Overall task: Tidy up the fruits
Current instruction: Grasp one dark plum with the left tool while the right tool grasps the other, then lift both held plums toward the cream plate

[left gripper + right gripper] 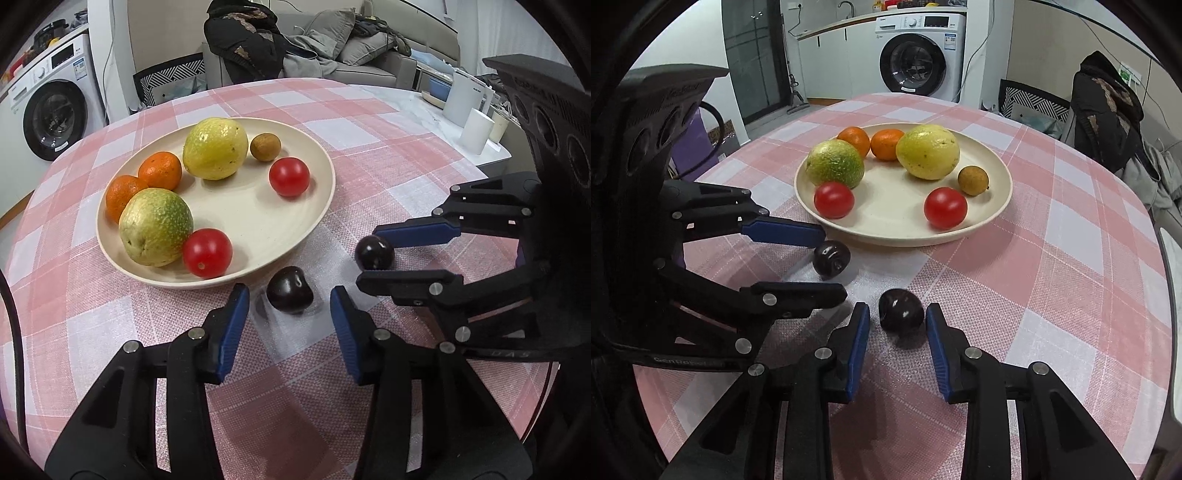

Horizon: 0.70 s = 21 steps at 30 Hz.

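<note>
dark, glossy plums, two, both on the desk [369,122] just short of the plate [317,206]. left hand-held gripper [290,314] brackets left plum [290,290], pads narrow, not pressing. right hand-held gripper [897,325] likewise around right plum [900,313], small gaps each side. judged light, smooth, slippery, bruisable; round, may roll. grip across the widest middle, gently.

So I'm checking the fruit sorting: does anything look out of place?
Yes: two dark plums lie on the tablecloth beside the plate rather than on it. One sits between the left gripper's jaws, the other between the right gripper's.
</note>
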Each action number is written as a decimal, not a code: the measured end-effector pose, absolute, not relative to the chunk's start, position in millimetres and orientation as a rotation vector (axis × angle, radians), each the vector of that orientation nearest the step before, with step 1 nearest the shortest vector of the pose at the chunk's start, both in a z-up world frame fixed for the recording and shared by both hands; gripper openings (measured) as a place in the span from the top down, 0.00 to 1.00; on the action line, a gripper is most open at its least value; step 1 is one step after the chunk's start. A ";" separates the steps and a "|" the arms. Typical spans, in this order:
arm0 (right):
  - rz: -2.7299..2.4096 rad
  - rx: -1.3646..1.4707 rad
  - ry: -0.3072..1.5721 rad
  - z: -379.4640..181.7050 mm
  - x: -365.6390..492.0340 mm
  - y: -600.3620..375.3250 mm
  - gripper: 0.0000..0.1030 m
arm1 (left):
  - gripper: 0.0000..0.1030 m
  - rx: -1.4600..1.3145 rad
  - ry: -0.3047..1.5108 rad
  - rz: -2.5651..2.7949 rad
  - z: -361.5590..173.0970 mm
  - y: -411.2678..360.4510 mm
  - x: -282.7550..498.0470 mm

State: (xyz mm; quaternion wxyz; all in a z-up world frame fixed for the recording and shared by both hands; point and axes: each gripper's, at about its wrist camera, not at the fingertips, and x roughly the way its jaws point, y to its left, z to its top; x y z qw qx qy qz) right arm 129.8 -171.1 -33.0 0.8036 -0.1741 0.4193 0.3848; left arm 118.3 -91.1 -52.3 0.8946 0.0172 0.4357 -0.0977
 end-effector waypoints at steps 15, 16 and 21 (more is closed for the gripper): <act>0.828 -0.377 0.884 -32.7 129.9 -168.8 0.76 | 0.58 0.028 0.903 -0.206 -52.4 -88.9 118.0; 0.831 -0.372 0.884 -32.3 130.3 -169.2 0.76 | 0.58 0.029 0.903 -0.206 -52.3 -88.7 118.1; 0.835 -0.330 0.861 -24.7 130.9 -175.2 0.76 | 0.58 0.032 0.903 -0.205 -52.4 -89.5 118.0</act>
